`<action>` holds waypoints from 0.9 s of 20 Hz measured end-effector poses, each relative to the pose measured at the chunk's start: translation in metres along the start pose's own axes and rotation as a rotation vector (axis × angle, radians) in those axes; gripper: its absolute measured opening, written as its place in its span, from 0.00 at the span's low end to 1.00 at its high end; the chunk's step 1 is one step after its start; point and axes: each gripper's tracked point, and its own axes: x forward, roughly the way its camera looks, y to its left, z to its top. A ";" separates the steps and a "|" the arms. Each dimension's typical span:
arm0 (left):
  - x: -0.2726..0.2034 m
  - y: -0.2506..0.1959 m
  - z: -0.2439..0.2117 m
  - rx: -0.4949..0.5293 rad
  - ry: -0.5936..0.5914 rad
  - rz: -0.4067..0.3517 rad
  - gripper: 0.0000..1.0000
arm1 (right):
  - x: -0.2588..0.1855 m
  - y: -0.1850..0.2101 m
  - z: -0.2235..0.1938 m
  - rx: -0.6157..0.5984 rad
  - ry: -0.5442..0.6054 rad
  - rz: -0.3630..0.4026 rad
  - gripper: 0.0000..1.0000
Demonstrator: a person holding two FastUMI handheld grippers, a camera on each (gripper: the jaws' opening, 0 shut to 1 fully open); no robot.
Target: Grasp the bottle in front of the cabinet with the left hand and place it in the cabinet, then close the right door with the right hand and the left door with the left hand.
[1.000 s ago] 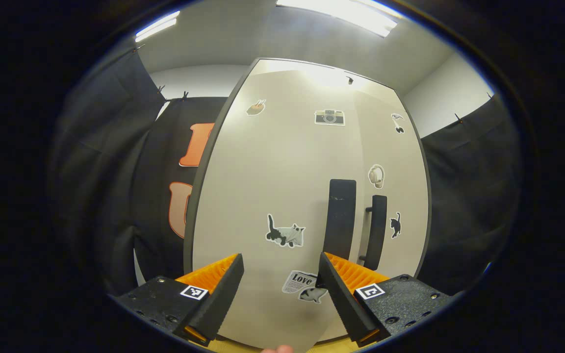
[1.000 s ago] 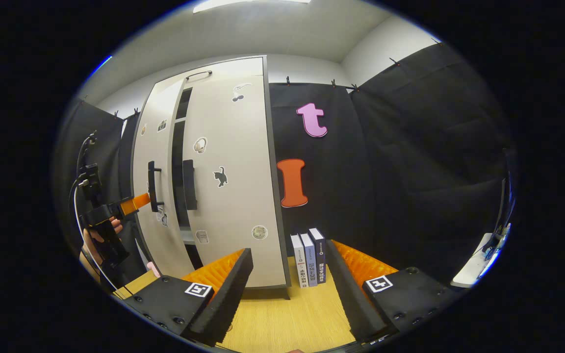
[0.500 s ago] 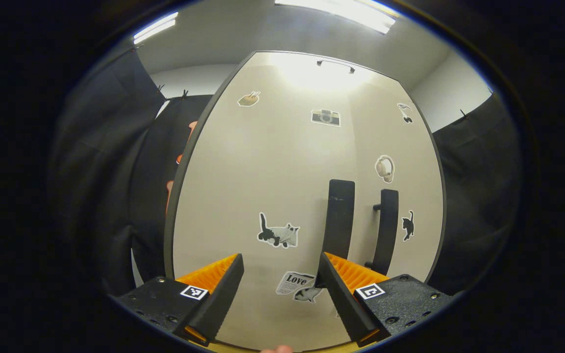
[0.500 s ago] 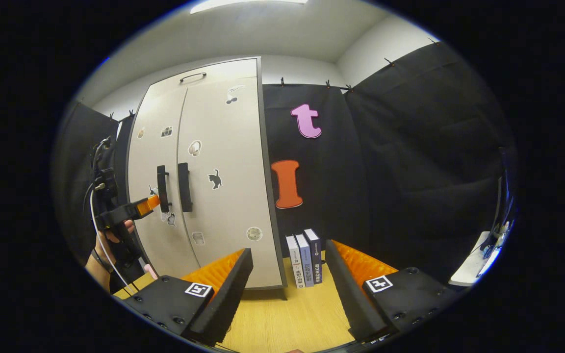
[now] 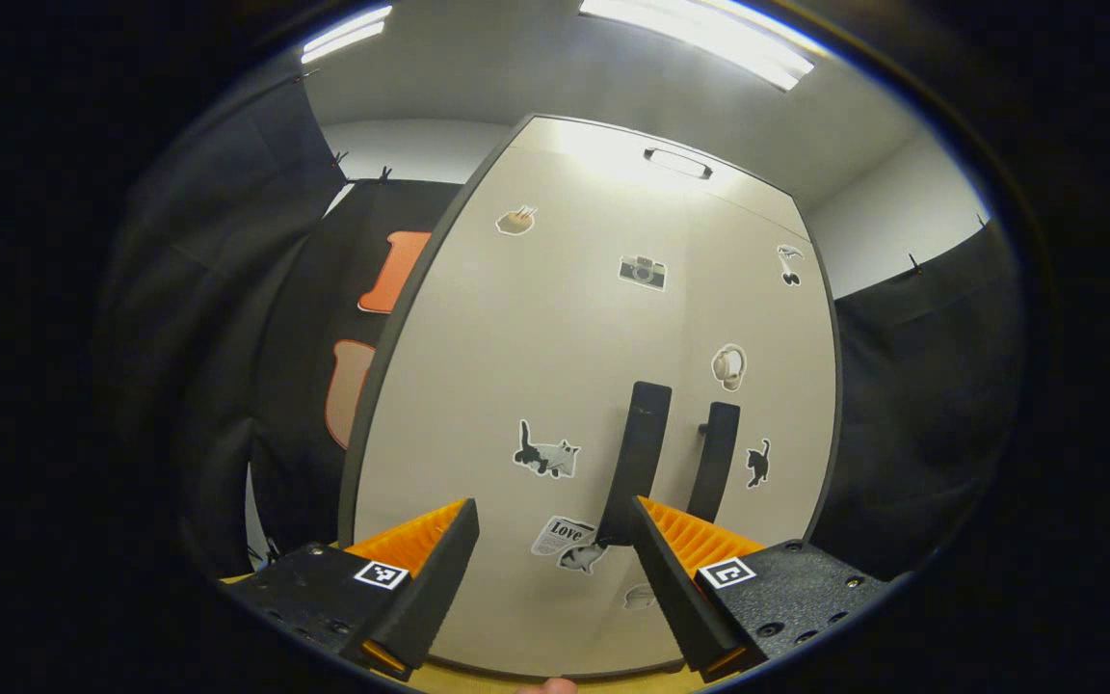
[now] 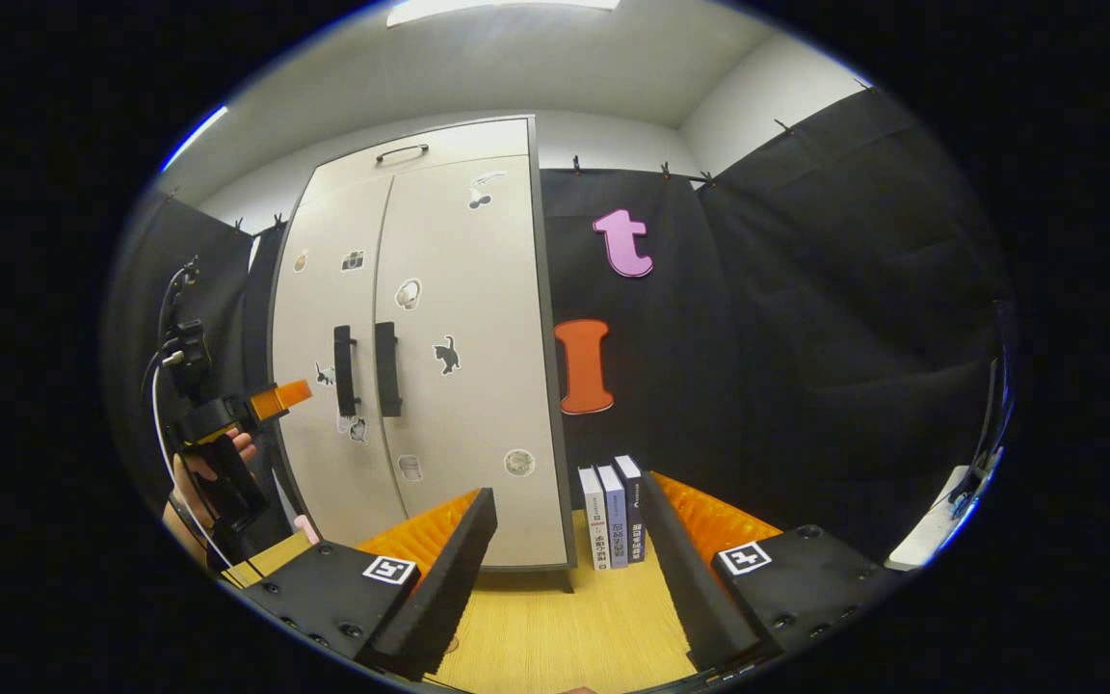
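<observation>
Both cabinet (image 6: 420, 337) doors are flush shut, so the bottle cannot be seen. The left tongs (image 5: 553, 540), at the frame's bottom, gape empty near the left handle (image 5: 637, 453). The right tongs (image 6: 569, 540) gape empty over the bench (image 6: 555, 627), books (image 6: 613, 511) beyond.

I see black cloth walls (image 6: 806, 318) pinned up by small clips, pale wall (image 6: 738, 106) above them. White ceiling (image 5: 536, 87) with strip lights (image 5: 700, 43) on, glare high ahead of the left gripper. Light wood tabletop (image 6: 565, 636) runs below and forward of the right gripper. Three books (image 6: 613, 516) stand upright just ahead of it, spines out, against the cloth.
</observation>
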 end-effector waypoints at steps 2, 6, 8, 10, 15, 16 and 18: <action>-0.028 0.002 0.012 0.024 -0.013 0.009 0.94 | 0.000 0.008 0.003 -0.005 0.002 0.037 0.98; -0.080 0.006 0.027 0.072 -0.018 0.041 0.94 | 0.001 0.025 0.004 -0.011 -0.004 0.094 0.98; -0.102 0.005 0.026 0.080 -0.010 0.054 0.94 | 0.001 0.034 0.002 0.000 -0.004 0.122 0.98; -0.122 0.006 0.025 0.083 -0.004 0.069 0.94 | 0.000 0.044 0.001 0.014 -0.009 0.152 0.98; -0.159 0.001 0.011 0.086 0.002 0.087 0.94 | -0.003 0.057 -0.009 0.015 0.000 0.192 0.98; -0.163 0.000 0.007 0.095 0.006 0.092 0.94 | -0.005 0.057 -0.011 0.012 0.002 0.192 0.98; -0.171 -0.001 0.001 0.105 0.016 0.098 0.94 | -0.006 0.056 -0.013 0.004 0.003 0.186 0.98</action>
